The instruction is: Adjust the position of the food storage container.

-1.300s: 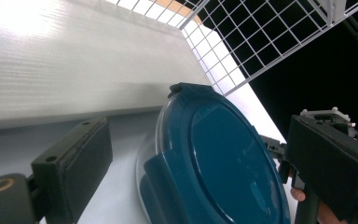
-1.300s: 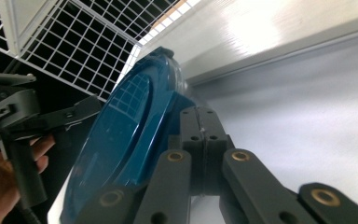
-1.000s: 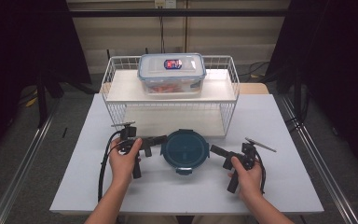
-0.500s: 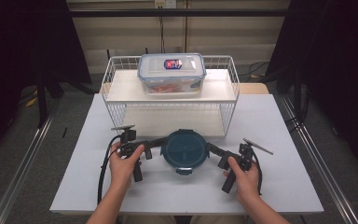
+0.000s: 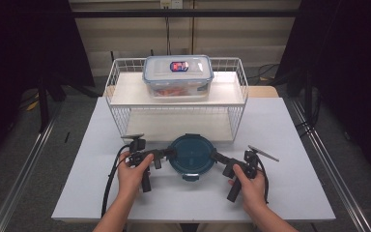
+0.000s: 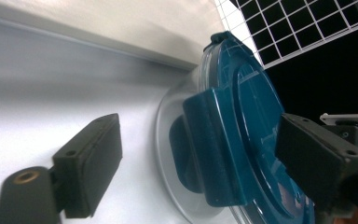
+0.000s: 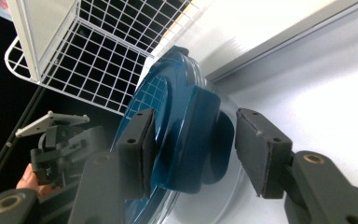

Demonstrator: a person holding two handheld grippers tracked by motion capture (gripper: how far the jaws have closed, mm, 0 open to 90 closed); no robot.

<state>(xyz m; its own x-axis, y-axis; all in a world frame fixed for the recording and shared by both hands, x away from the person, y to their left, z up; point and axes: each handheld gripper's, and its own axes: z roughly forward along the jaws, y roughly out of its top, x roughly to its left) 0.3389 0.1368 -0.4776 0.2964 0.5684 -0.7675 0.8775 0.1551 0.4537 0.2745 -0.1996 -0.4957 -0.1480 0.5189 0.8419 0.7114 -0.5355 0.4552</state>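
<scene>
Gripper views: both grippers' fingers apart, straddling round container [image 5: 191,155] side clips; high view hides gaps.

A round clear container [image 5: 192,155] with latched dark-teal lid sits flat before the wire rack [image 5: 178,112].

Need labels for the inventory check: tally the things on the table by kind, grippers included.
Round containers with teal lid: 1
Rectangular clear containers with blue-rimmed lid: 1
White wire racks: 1
Hand-held grippers, left and right: 2
Total: 5
</scene>
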